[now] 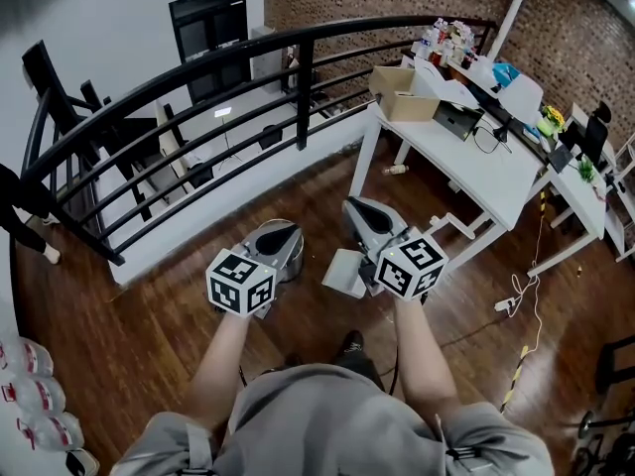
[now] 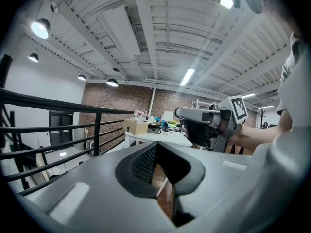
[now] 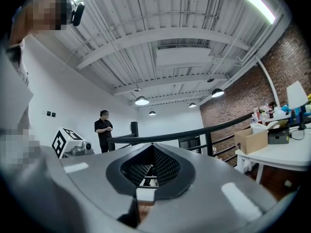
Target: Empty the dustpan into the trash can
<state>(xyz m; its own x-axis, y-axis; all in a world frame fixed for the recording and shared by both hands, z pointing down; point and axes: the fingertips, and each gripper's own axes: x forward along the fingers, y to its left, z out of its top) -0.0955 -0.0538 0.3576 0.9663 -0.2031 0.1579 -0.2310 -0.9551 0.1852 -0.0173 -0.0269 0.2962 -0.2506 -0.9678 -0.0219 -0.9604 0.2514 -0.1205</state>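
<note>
In the head view both grippers are held side by side at waist height, pointing away from me over the wooden floor. My left gripper [image 1: 281,234] [image 2: 155,144] has its jaws shut and nothing between them. Just below and beside it stands a round silver trash can [image 1: 294,258], partly hidden by the gripper. My right gripper [image 1: 359,209] [image 3: 153,147] is also shut and holds nothing. A flat light-grey thing, probably the dustpan [image 1: 343,272], lies on the floor under it. Neither gripper touches either object. The left gripper view shows the right gripper's body [image 2: 206,123] on the right.
A black railing [image 1: 198,77] curves across ahead. A white table [image 1: 476,157] with a cardboard box [image 1: 402,92] and clutter stands at the right, with cables [image 1: 526,300] on the floor beside it. Bottles [image 1: 35,395] lie at the lower left. A person [image 3: 103,130] stands far off.
</note>
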